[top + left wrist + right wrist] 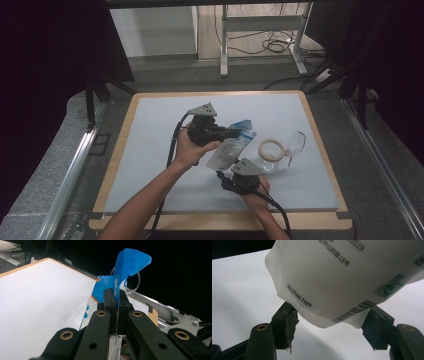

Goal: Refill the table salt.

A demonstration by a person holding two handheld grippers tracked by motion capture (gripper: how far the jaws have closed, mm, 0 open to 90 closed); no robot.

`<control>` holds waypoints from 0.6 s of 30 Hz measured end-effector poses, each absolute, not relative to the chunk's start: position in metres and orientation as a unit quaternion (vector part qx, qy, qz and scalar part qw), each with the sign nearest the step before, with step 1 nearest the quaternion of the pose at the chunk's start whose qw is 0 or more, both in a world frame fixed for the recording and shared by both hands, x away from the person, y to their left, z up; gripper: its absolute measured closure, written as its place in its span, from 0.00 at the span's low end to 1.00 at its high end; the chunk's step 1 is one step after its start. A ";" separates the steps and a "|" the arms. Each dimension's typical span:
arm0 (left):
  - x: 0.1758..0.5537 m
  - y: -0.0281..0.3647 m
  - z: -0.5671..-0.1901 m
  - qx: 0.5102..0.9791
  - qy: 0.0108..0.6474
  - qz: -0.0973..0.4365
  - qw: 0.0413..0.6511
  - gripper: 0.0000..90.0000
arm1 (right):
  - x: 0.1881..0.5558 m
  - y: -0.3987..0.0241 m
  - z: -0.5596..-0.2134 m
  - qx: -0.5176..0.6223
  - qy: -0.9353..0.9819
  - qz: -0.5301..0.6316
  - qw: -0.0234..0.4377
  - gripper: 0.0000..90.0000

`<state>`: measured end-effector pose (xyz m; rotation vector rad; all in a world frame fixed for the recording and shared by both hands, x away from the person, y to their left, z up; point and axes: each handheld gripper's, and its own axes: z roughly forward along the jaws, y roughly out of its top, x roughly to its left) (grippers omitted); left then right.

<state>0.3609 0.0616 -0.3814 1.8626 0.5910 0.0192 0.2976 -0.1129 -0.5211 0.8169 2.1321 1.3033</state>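
A blue and white pouch [233, 144] hangs tilted above the pale mat [150, 150]. My left gripper [235, 133] is shut on its blue top edge. In the left gripper view the black jaws [115, 293] pinch the thin flap of the pouch [130, 262], which curls up above them. My right gripper [220, 173] sits low in front of the pouch's bottom end. In the right gripper view the white bottom of the pouch [342, 277], printed with a date code and a barcode, hangs between the spread jaws of my right gripper [330, 316], whose pads stand at its two corners without squeezing it.
A clear container [292, 143] lies on its side on the mat right of the pouch, with a beige ring [271, 148] at its mouth. The mat rests on a wooden board [320, 145]. Metal rails run along both sides, and table legs stand beyond the far edge.
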 end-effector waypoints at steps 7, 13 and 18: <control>0.366 0.051 -0.384 0.799 0.255 0.005 0.545 1.00 | 0.294 -0.111 -0.521 0.297 0.787 0.478 0.251 0.39; 0.370 0.046 -0.385 0.805 0.258 0.002 0.534 1.00 | 0.294 -0.111 -0.522 0.299 0.787 0.479 0.248 0.40; 0.377 0.040 -0.385 0.812 0.255 -0.003 0.525 1.00 | 0.294 -0.113 -0.522 0.305 0.784 0.482 0.245 0.40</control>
